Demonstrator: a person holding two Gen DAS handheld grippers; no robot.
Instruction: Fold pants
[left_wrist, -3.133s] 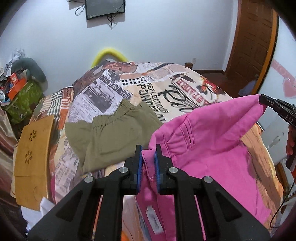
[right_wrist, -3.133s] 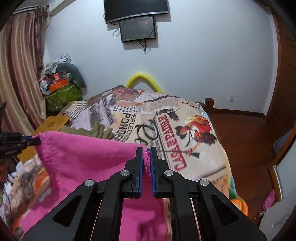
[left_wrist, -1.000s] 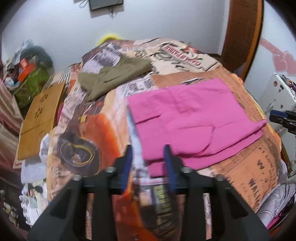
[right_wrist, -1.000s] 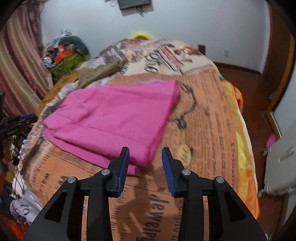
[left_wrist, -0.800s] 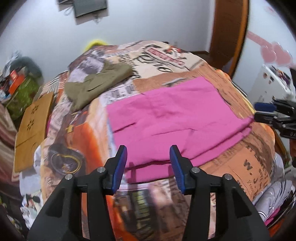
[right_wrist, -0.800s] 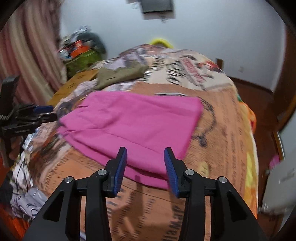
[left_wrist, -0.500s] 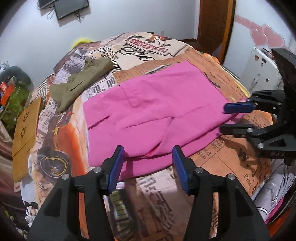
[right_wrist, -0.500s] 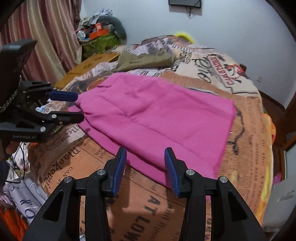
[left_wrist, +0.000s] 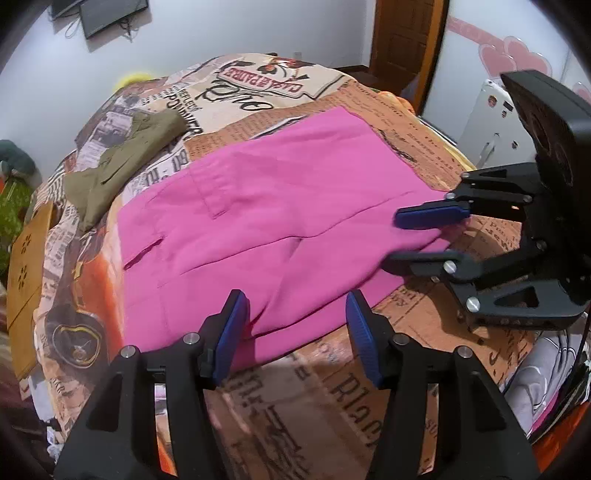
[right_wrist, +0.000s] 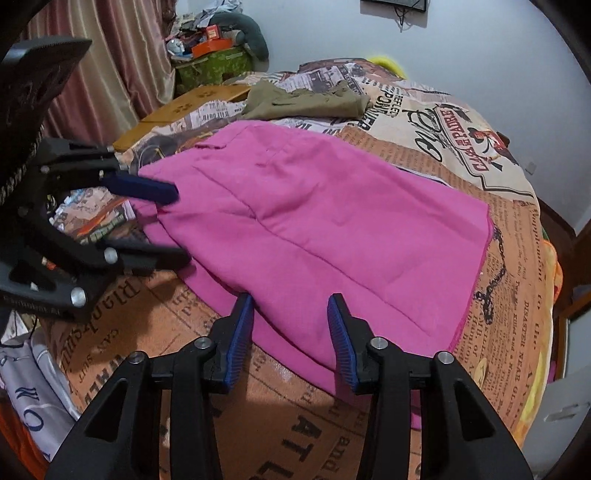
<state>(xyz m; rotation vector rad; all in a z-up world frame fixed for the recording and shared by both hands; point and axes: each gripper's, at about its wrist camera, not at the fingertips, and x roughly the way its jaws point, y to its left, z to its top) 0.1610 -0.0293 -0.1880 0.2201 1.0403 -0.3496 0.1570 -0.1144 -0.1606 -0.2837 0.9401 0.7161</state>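
The pink pants (left_wrist: 280, 221) lie folded in half lengthwise on the printed bedspread; they also show in the right wrist view (right_wrist: 332, 229). My left gripper (left_wrist: 295, 328) is open and empty, its jaws straddling the near edge of the pink cloth. My right gripper (right_wrist: 291, 328) is open and empty at the near edge of the pants' other end. In the left wrist view the right gripper (left_wrist: 424, 236) reaches in from the right, open over the pants' corner. In the right wrist view the left gripper (right_wrist: 162, 225) reaches in from the left, open at the cloth's edge.
Olive green shorts (left_wrist: 122, 166) lie beyond the pink pants, also visible in the right wrist view (right_wrist: 306, 101). A wooden board (left_wrist: 26, 266) rests at the bed's left side. A white appliance (left_wrist: 495, 114) stands right. Clutter and curtains (right_wrist: 122, 62) lie left.
Both grippers held the pants up shut, then laid them flat and opened. In the last second both have moved closer to the pants' near edge and toward each other.
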